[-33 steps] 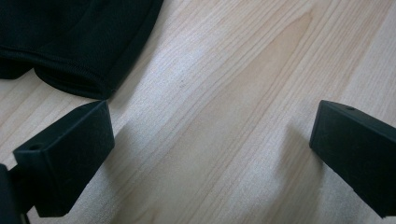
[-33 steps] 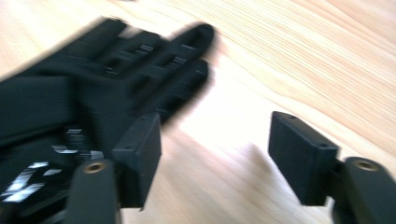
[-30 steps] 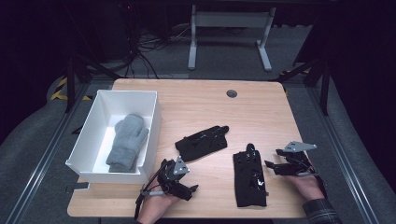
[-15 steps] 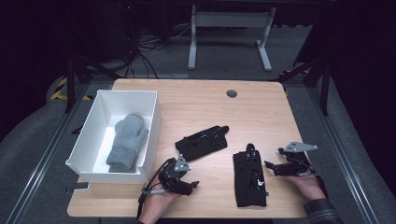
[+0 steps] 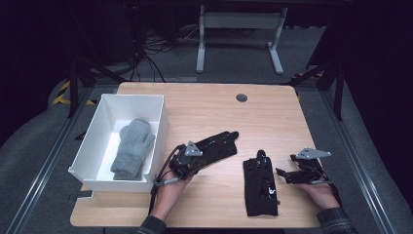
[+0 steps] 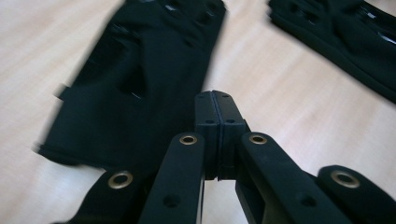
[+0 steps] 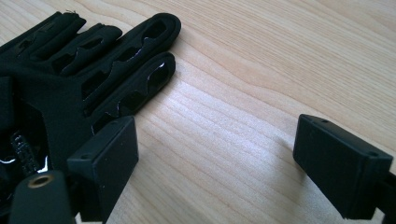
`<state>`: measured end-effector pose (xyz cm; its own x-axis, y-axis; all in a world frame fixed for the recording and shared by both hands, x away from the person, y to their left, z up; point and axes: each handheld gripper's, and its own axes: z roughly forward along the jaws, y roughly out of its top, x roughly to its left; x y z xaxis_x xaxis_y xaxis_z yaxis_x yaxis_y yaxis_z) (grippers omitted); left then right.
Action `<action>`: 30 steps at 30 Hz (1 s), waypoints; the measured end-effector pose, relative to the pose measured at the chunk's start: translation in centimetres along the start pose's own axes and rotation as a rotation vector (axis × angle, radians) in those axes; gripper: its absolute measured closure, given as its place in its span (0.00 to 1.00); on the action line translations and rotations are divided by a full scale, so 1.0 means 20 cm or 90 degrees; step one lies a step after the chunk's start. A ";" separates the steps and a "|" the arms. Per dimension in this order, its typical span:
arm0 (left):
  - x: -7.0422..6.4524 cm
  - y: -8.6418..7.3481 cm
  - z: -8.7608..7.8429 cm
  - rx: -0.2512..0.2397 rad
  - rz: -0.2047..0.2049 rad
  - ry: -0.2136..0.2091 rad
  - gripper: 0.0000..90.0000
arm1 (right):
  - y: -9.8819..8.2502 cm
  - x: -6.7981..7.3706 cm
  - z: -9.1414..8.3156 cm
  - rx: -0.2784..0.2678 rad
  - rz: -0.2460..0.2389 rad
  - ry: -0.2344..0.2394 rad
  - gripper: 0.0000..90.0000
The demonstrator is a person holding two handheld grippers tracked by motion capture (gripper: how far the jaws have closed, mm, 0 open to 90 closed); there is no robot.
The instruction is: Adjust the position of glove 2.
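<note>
Two black gloves lie on the wooden table [image 5: 204, 105]. My left gripper [image 5: 195, 157] is over the cuff end of the left black glove [image 5: 217, 145]. Its jaws have just been closing and now stand shut. In the left gripper view the pads [image 6: 215, 122] meet flush at the edge of this glove [image 6: 140, 79], with no fabric visible between them. My right gripper [image 5: 286, 174] rests open just right of the other black glove [image 5: 259, 184]. In the right gripper view the glove's fingers [image 7: 116, 56] lie beside the left pad, and bare wood shows between the pads [image 7: 109, 161].
A white box [image 5: 158, 127] at the table's left holds a grey mitten [image 5: 132, 147]. A dark round grommet [image 5: 241, 97] is set near the far edge. Table legs and cables stand on the floor beyond.
My left gripper has moved away from the near edge onto the left glove's cuff and its jaws have shut. The right gripper has stayed in place.
</note>
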<state>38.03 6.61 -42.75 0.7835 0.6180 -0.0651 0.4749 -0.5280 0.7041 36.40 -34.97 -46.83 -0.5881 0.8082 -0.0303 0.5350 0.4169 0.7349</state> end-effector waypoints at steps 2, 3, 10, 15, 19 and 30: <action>0.02 0.02 0.01 0.000 -0.005 0.009 1.00 | 0.00 0.00 0.00 0.000 0.000 0.001 0.16; 0.05 0.04 0.04 0.004 -0.006 0.020 1.00 | 0.00 0.00 0.00 0.000 0.000 0.002 0.16; 0.14 0.05 0.15 0.029 -0.029 0.026 1.00 | 0.00 0.00 0.00 0.000 0.000 0.000 0.16; 0.14 0.04 0.20 0.051 -0.035 0.019 1.00 | 0.00 0.00 0.00 0.000 0.000 0.002 0.16; 0.10 0.04 0.19 0.060 -0.034 -0.005 1.00 | 0.00 0.00 0.00 0.000 0.000 0.000 0.16; -0.08 0.07 0.24 0.074 0.002 -0.112 1.00 | 0.00 0.00 0.00 0.000 0.000 0.001 0.16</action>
<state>39.40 1.98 -45.06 0.8383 0.5101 -0.1927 0.5073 -0.6000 0.6186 36.39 -34.97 -46.83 -0.5887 0.8078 -0.0290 0.5354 0.4165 0.7348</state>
